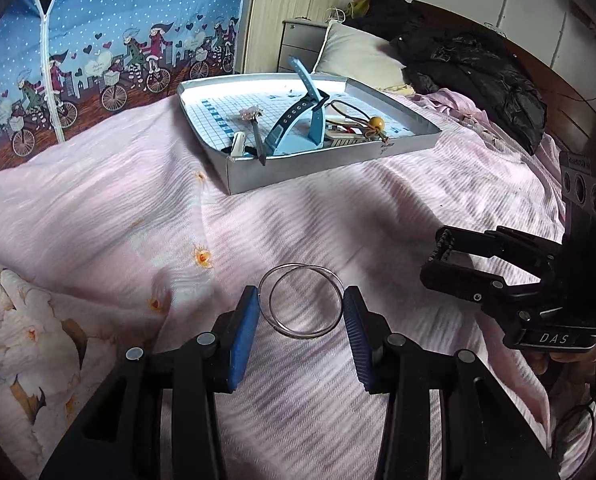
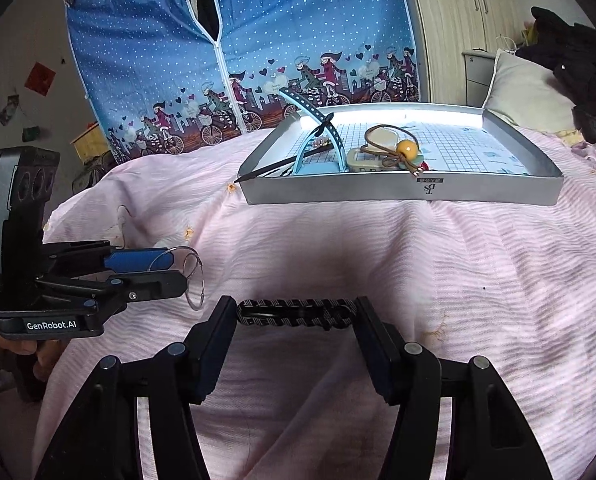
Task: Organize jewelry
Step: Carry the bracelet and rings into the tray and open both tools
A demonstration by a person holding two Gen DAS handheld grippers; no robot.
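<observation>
Two thin silver hoops (image 1: 306, 335) span the blue pads of my left gripper (image 1: 301, 320), which is shut on them just above the pink quilt. From the right wrist view this gripper (image 2: 178, 272) sits at the left with the hoops (image 2: 194, 307) standing on edge at its tip. My right gripper (image 2: 296, 316) is shut on a black-and-white braided bracelet (image 2: 296, 314) stretched between its fingertips; the left wrist view shows that gripper (image 1: 438, 256) at the right. Farther back lies a silver tray (image 1: 326, 168) (image 2: 378, 192) holding a blue watch strap (image 1: 298, 120), a hair stick (image 1: 256, 136) and a hair tie with a yellow bead (image 2: 405, 147).
A pink quilt (image 2: 418, 280) covers the bed. A black jacket (image 1: 478, 68) and a pillow (image 1: 358, 56) lie behind the tray. A blue fabric wardrobe (image 2: 278, 20) stands past the bed's far edge, beside wooden cupboards (image 2: 458, 20). A hand (image 2: 38, 354) grips the left tool's handle.
</observation>
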